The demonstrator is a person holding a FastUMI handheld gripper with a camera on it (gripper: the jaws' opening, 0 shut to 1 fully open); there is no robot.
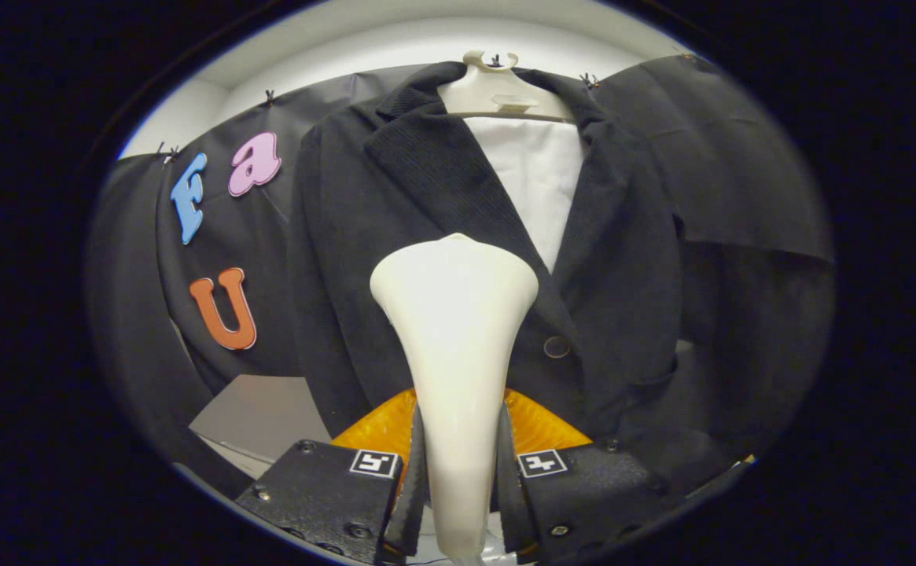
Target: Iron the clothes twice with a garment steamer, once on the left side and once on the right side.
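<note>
— Clamped between the two black fingers of the gripper (458, 479) stands the cream-white, smooth plastic garment steamer (455, 330), its slim handle pinched from both sides and its wide, flared head rising just ahead of the fingertips.

— How would you say it handles?

— Hard and rigid, I judge, with a glossy skin that could slide in the pads. It looks top-heavy, since the head is much broader than the neck. The narrow handle, where the fingers grasp it now, seems the right place to hold.

— And the clothes?

— Directly beyond the steamer head hangs the dark, finely ribbed jacket (395, 236), soft and limp. It should yield and swing under pressure, so a light stroke seems wise. Whether the head touches the cloth, I cannot tell.

— What carries the jacket?

— A pale plastic hanger (497, 90) at its collar, with a white lining (536, 181) showing between the lapels and a dark round button (557, 347) near the steamer head's side.

— Anything lower?

— An orange ribbed part (540, 428) behind the fingers, and a grey surface (257, 413) below the jacket's hem corner.
</note>
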